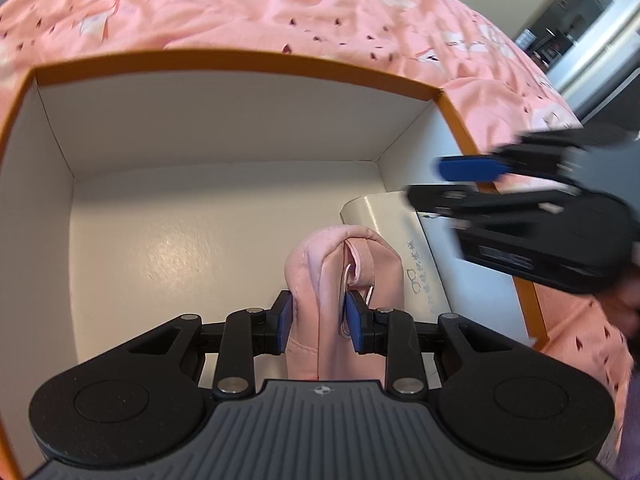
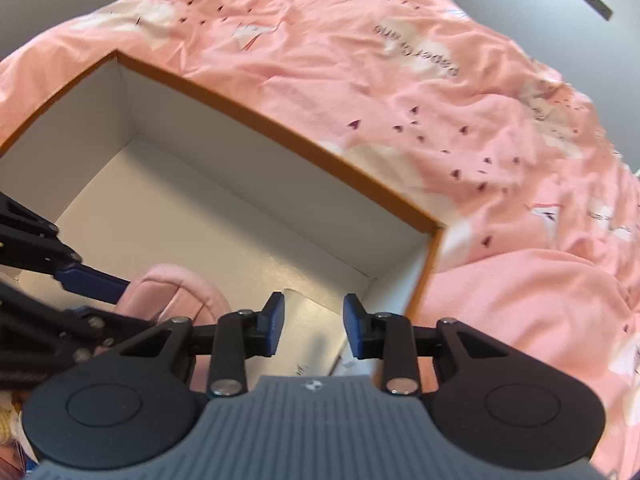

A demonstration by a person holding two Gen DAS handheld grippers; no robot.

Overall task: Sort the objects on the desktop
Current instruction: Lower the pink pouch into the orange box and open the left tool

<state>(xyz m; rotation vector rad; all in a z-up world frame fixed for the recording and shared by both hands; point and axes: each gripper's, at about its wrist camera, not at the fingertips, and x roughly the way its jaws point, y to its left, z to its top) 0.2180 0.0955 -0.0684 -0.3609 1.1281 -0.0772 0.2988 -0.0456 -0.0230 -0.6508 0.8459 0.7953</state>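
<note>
My left gripper [image 1: 318, 320] is shut on a pink fabric pouch [image 1: 320, 276] with a metal clasp and holds it inside an open orange-rimmed white box [image 1: 224, 120]. A white glasses case [image 1: 400, 248] lies in the box's right corner, just right of the pouch. My right gripper [image 2: 314, 326] is open and empty above that case [image 2: 308, 328], over the box's near right corner. It shows blurred in the left wrist view [image 1: 472, 178]. The pouch [image 2: 176, 292] and the left gripper's blue finger [image 2: 90, 282] show at the left of the right wrist view.
The box [image 2: 280, 136] sits on a rumpled pink bedspread [image 2: 440, 80] that surrounds it on all sides. A doorway and grey wall lie at the far right in the left wrist view [image 1: 592, 32].
</note>
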